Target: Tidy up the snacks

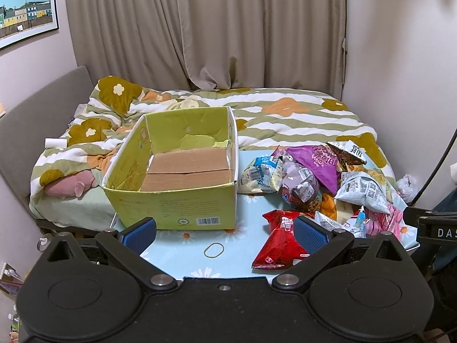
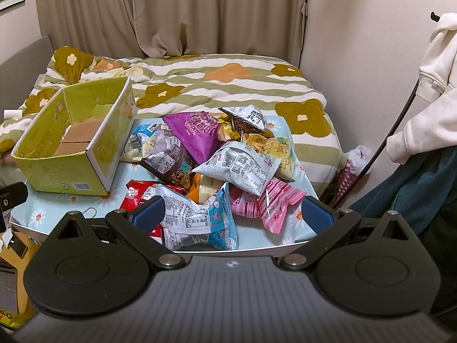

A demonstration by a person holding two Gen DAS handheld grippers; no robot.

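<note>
1. Left gripper: jaws spread wide; blue-padded fingers level and pointing forward; nothing between them.
2. Right gripper: jaws spread wide; blue pads level; nothing clamped.
3. Person: cream sleeve and dark blue trousers at right edge of right wrist view.

The red packet lies mostly buried under the pile; its print is unreadable.
</note>
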